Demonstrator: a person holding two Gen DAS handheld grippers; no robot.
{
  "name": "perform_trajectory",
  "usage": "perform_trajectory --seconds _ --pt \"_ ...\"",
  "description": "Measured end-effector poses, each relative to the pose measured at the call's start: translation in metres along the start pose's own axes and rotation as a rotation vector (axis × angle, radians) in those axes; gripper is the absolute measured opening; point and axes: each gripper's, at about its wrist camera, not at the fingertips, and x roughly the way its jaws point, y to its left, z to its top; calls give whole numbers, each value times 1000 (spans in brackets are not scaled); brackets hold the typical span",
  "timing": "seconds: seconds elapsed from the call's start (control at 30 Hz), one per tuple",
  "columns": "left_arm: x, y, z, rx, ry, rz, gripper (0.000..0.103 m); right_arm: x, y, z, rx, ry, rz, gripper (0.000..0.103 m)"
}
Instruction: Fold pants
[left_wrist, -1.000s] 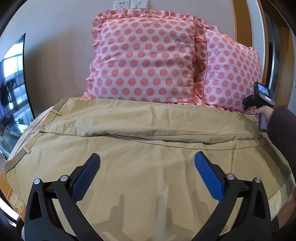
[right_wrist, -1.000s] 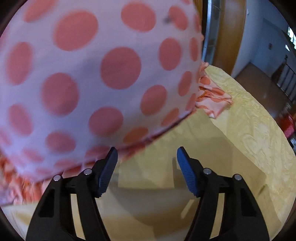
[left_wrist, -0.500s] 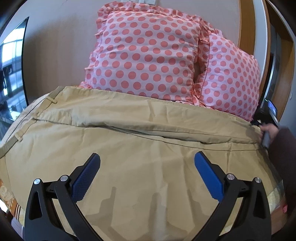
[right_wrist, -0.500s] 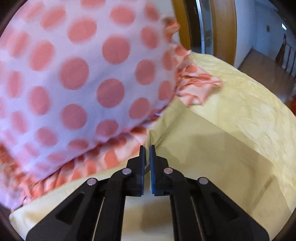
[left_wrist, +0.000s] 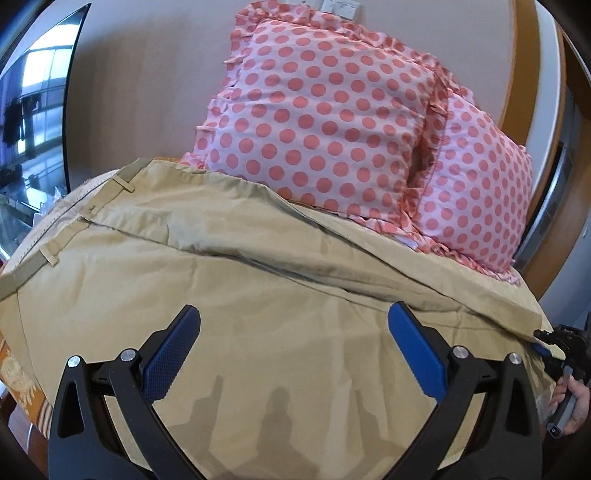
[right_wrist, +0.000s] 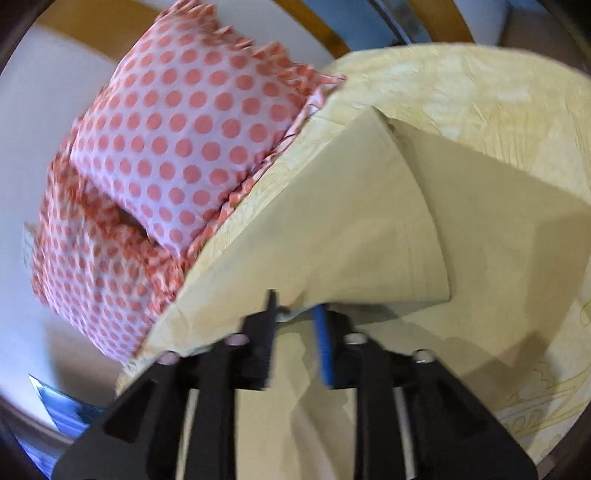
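Observation:
Khaki pants (left_wrist: 258, 295) lie spread across the bed, waistband with belt loops at the left, legs running right. My left gripper (left_wrist: 291, 347) hovers open above the near leg, empty. My right gripper (right_wrist: 295, 317) is shut on the hem of the far pant leg (right_wrist: 332, 229) and holds it lifted off the bed, the cloth draped forward from the jaws. In the left wrist view the right gripper (left_wrist: 543, 341) shows at the far right edge, clamped on the leg's end.
Two pink polka-dot pillows (left_wrist: 332, 122) lean against the wall behind the pants. A yellow patterned bedspread (right_wrist: 480, 96) covers the bed. A dark screen (left_wrist: 33, 110) stands at the left. A wooden door frame (left_wrist: 554, 184) is at the right.
My right gripper closed on the pant leg hem near the pillow, then lifted it and pulled it away from the pillows. The left gripper stayed open and shifted its view slightly.

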Motion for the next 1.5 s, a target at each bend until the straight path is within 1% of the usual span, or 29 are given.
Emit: perform_trajectory --seconds 0.03,0.1,0.13,0.17,0.2,0.23,0.27,0.33,0.37,0.4,0.47,0.57,0.6,0.67,0.7,0.73,0.77,0.8,0.83,0.9,0.93,0.97,1.03,1.07,1.13,1.2,1.3,1.37,1.5 --pt "2 3 4 -5 7 9 102 3 0 0 2 -1 -5 40" --pt "8 9 11 -19 24 25 102 7 -4 1 21 6 -2 40" --pt "15 14 16 -32 37 3 102 12 -7 3 30 6 -2 34" --pt "19 16 19 -41 44 -14 102 17 -10 6 21 -4 -8 23" --pt "28 21 25 -64 55 -60 102 19 -12 8 18 -10 -7 2" --pt "38 25 33 -89 71 -107 102 18 -16 8 32 -18 20 1" --pt "49 28 40 -114 98 -119 102 11 -19 9 46 -44 75 1" --pt "67 33 52 -152 137 -128 102 -7 -20 9 27 -93 116 1" --pt "77 34 59 -169 149 -123 102 -17 -19 10 15 -118 136 1" --pt "90 36 69 -187 165 -98 102 -25 -19 12 11 -129 154 1" --pt "112 37 81 -207 195 -81 102 -35 -15 16 -2 -145 179 1" --pt "151 33 96 -192 239 1 101 -45 -9 20 -34 -167 198 1" --pt "165 35 100 -202 256 29 96 -47 -7 21 -39 -170 205 1" --pt "186 40 107 -240 282 51 85 -50 -4 22 -51 -173 215 1" --pt "197 44 110 -265 300 56 67 -51 -4 23 -57 -175 215 1" --pt "206 50 112 -281 322 56 35 -53 -5 23 -61 -175 215 1" --pt "209 54 112 -303 336 42 25 -54 -6 24 -59 -174 215 1" --pt "205 61 111 -344 335 17 14 -55 -6 23 -57 -174 215 1" --pt "194 66 111 -368 312 -2 10 -56 -6 23 -60 -175 214 1" --pt "157 70 107 -354 259 -37 10 -64 -12 22 -75 -192 202 1" --pt "124 71 98 -339 221 -59 10 -68 -15 22 -81 -202 192 1" --pt "106 71 90 -332 202 -70 10 -73 -20 20 -86 -212 174 1" --pt "52 73 59 -311 163 -81 10 -80 -36 15 -81 -216 132 1" --pt "26 75 35 -298 165 -76 10 -81 -43 13 -74 -212 112 1" --pt "1 82 2 -294 180 -62 10 -79 -60 6 -57 -193 66 1" --pt "-13 87 -33 -295 218 -31 10 -74 -78 -2 -22 -160 25 1" --pt "-21 96 -67 -315 243 -6 10 -70 -92 -7 3 -143 8 1" --pt "-26 98 -74 -321 234 -8 10 -72 -96 -8 3 -146 6 1" --pt "-34 95 -79 -296 212 -11 11 -79 -99 -7 -4 -165 -3 1"
